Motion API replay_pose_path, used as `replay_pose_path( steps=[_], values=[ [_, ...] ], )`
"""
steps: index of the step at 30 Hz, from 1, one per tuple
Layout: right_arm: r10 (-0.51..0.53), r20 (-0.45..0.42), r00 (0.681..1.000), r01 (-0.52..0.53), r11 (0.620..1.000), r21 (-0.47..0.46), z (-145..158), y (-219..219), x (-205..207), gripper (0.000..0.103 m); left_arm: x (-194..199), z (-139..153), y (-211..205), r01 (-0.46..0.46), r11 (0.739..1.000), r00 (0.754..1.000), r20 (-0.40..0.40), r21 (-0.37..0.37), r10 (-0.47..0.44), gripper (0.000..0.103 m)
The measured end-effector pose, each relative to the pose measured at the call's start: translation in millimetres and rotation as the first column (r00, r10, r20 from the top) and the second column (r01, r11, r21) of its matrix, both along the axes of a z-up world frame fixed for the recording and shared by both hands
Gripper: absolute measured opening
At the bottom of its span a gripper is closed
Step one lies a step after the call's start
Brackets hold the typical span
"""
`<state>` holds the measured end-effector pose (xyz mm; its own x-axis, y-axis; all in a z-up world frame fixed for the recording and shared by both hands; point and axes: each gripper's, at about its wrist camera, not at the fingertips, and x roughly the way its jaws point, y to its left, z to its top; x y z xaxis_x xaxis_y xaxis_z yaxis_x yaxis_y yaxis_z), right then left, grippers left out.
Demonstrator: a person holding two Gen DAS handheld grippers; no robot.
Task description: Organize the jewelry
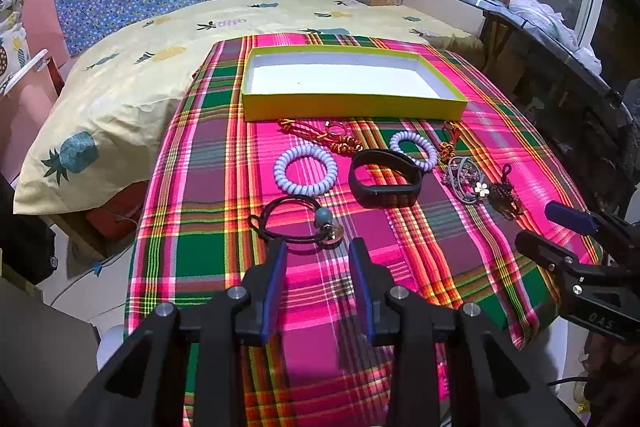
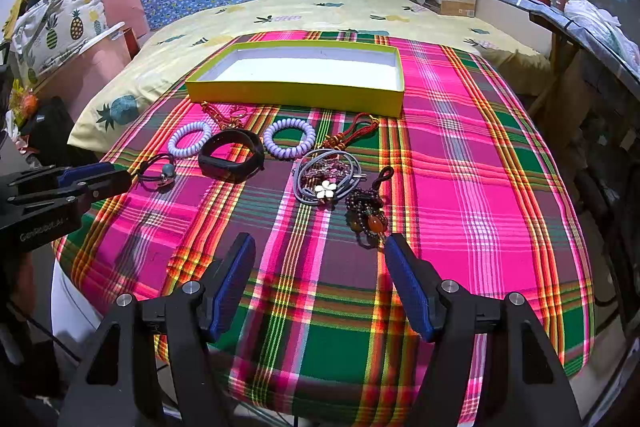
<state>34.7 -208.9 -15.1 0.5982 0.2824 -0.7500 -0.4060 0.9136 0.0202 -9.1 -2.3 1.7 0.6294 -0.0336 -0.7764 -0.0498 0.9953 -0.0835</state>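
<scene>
The jewelry lies loose on the plaid cloth (image 2: 460,187), in front of the empty yellow box (image 2: 296,93); nothing is in the box yet.

Handling, as judged:
- Black hair tie (image 1: 294,223) with a bead: light and limp. It should be pinched at the bead or across the doubled cord, since a single strand may slip.
- Two white coil bands (image 1: 301,169) (image 2: 289,139): springy and light; grip across one side of the ring.
- Black wristband (image 2: 232,155): stiffer, standing on edge; take it across its thicker body.
- Grey cords with a white flower (image 2: 325,190) and the dark bead string (image 2: 370,215) look tangled and touching; lifting one may drag the other. The flower looks fragile.
- Red knotted cords (image 2: 352,135) (image 1: 320,135) near the box wall: soft, easily snagged.

Left gripper (image 1: 318,247): fingers spread, nothing between them, tilted down over the cloth, tips just short of the hair tie. Contact with the cord cannot be confirmed from this angle.

Right gripper (image 2: 320,243): fingers spread wide, empty, tilted down, with the right finger just beside the bead string.

Both are poised above the near edge of the cloth, well apart.
</scene>
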Motion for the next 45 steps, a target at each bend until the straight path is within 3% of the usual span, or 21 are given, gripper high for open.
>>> replay_pose_path(
  steps=[45],
  values=[
    [-0.001, -0.005, 1.0, 0.001, 1.0, -0.001, -1.1, 0.3, 0.1, 0.068, 2.2, -1.4, 0.2, 0.009, 1.0, 1.0, -0.011, -0.024, -0.009, 0.033]
  ],
)
